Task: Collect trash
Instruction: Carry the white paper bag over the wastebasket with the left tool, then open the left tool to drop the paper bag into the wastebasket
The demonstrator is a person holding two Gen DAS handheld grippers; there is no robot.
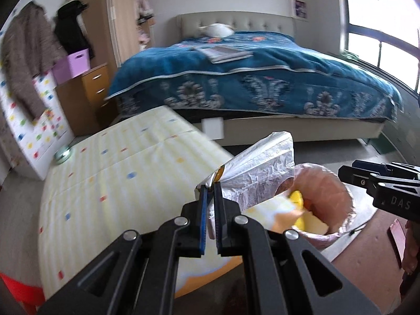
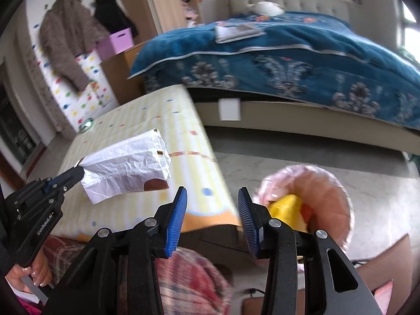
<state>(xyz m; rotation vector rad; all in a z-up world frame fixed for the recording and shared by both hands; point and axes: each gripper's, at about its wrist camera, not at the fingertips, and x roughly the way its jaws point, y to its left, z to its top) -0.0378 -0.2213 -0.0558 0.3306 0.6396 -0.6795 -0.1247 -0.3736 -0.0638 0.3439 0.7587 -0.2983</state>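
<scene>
My left gripper (image 1: 210, 187) is shut on a crumpled silver snack wrapper (image 1: 260, 168) and holds it in the air beside the rim of a trash bin lined with a pink bag (image 1: 338, 191). Yellow trash (image 1: 375, 202) lies inside the bin. In the right wrist view the left gripper (image 2: 78, 169) holds the wrapper (image 2: 126, 168) over the play mat, left of the bin (image 2: 330, 183). My right gripper (image 2: 212, 210) is open and empty, close to the bin's left side. It shows at the right edge of the left wrist view (image 1: 341, 173).
A pale yellow play mat (image 1: 118, 183) covers the floor at left. A bed with a blue blanket (image 1: 262, 78) stands behind. A wooden drawer unit (image 1: 92, 94), a pink box (image 1: 73, 63) and hanging coats (image 1: 26, 60) are at far left. A round tin (image 1: 63, 153) lies at the mat's edge.
</scene>
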